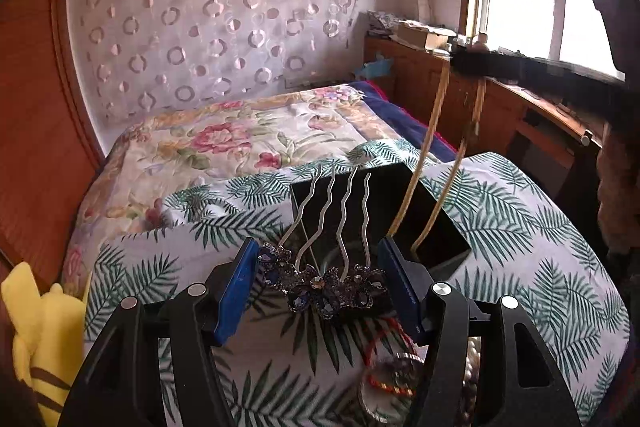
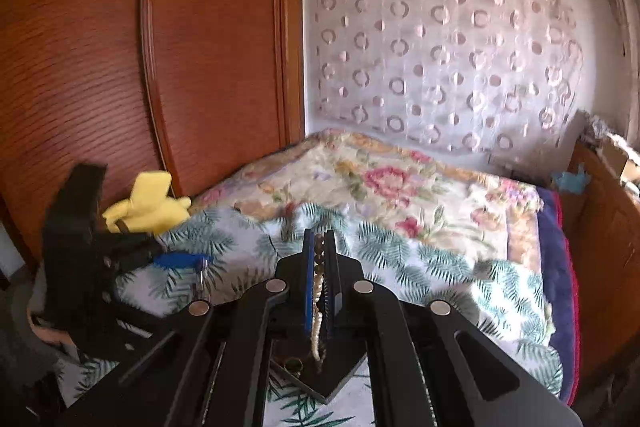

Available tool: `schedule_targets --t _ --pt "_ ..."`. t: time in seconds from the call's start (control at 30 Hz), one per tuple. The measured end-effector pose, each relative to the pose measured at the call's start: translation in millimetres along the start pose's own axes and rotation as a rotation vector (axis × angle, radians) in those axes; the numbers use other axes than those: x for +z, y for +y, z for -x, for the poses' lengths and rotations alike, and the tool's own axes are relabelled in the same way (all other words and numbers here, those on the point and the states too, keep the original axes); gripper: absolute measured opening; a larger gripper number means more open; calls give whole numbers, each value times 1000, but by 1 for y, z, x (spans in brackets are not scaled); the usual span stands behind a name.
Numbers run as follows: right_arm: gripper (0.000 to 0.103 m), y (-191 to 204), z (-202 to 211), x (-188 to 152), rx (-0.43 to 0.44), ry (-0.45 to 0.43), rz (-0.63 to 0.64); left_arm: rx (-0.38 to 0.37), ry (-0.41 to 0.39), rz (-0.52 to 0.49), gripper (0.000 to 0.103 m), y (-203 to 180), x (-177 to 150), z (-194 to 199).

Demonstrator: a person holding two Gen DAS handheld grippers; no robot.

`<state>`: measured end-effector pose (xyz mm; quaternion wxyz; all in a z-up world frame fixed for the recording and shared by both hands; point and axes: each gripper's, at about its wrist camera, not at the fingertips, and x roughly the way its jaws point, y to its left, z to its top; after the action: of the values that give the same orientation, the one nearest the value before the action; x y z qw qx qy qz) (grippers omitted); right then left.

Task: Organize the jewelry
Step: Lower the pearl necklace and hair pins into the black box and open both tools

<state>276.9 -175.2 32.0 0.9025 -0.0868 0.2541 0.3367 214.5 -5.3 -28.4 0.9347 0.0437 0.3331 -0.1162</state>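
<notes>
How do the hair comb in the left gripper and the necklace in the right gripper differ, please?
The hair comb is rigid, with wavy metal prongs and dark blue jewelled flowers; the necklace is a limp, pale beaded strand. The comb sits level across the left gripper; the necklace hangs from the right gripper into the black box. Both are clamped.

A black open-topped square box (image 1: pixel 384 223) stands on the palm-leaf printed white cloth (image 1: pixel 520 227), toward its far edge, before the floral quilted bedspread (image 1: pixel 224 143). A beaded cream-and-gold necklace (image 1: pixel 428 147) hangs from the right gripper (image 1: pixel 472 61) down into the box. A dark blue jewelled flower hair comb with wavy metal prongs (image 1: pixel 320 283) sits between the left gripper (image 1: pixel 320 291) fingers, over the box's near edge. A red cord bracelet (image 1: pixel 384 351) lies near the cloth's front edge. A yellow plush toy (image 1: pixel 36 343) lies left of the cloth.
</notes>
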Motion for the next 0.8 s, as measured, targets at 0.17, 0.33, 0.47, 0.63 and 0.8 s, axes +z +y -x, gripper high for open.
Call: schedule_targets --t 0.17,0.33,0.47,0.63,0.8 --pt "5 -13 -27 -22 7 48 -27 4 12 -7 59 1 14 -21" --pt "5 -29 -32 -19 -1 20 -41 2 37 -5 59 2 17 -40" --pt "5 -38 -27 -3 -9 -20 -29 -3 46 -6 59 1 18 -47" --pt "5 -47 -33 3 4 -3 -15 -7 49 -11 59 0 23 -53" --pt "6 -45 -50 -17 47 83 -33 -7 64 -10 59 2 24 -63"
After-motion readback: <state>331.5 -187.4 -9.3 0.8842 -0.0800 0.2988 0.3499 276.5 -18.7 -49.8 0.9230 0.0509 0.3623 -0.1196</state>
